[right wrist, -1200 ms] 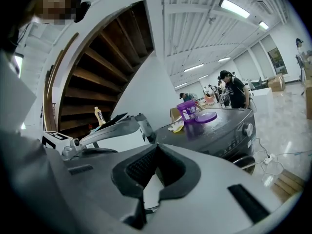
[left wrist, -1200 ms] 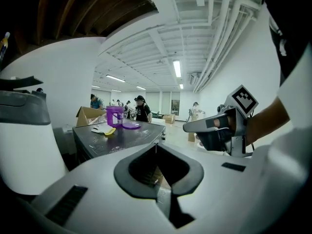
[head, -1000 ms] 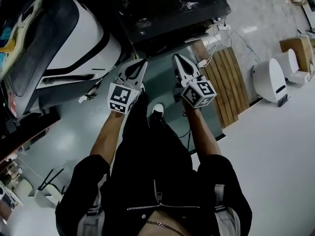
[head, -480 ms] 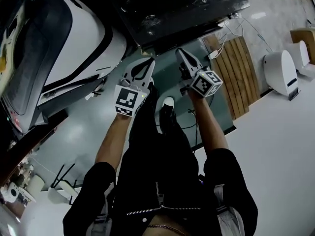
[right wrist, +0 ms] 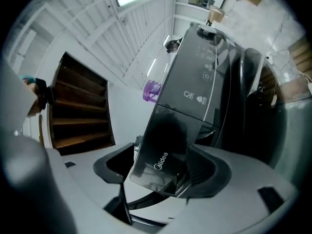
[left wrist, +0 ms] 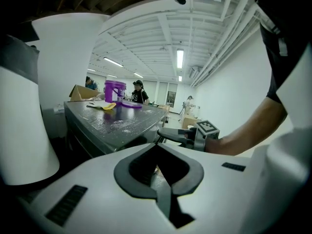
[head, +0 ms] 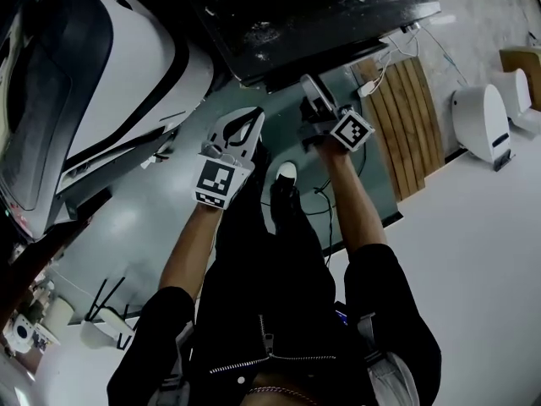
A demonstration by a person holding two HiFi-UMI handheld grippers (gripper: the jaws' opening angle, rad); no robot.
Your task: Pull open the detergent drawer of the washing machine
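Nearest, the person's 2 forearms reach forward over a white-toed shoe (head: 286,173), each ending in a gripper. The left gripper (head: 252,117) hangs a little short of the machine, its jaws together tip to tip with nothing between them. I judge it is parked there simply to keep out of the way, since 1 gripper is enough for a drawer pull.

The right gripper (head: 310,87) is further forward, close to the front of the washing machine (head: 321,24). It is rolled onto its side, with its marker cube (head: 351,129) facing up. That roll likely sets the 2 jaws to either side of the drawer's front. Its jaws are opening now, and its own view shows the detergent drawer (right wrist: 158,162), the glossy dark panel with the brand mark, standing between them. 1 pad (right wrist: 199,167) lies just beside the panel's edge and the other is well clear, so no grip is made yet.

The drawer sits at the end of the control panel (right wrist: 200,82), in line with it. It looks not yet pulled out, though the dark gloss makes the seam hard to read. The next move would be to close on the panel and draw straight back.

Beyond, a purple bucket (left wrist: 115,90) stands on the machine's speckled grey top. Wooden slats (head: 406,117) lie beside the machine to the right.
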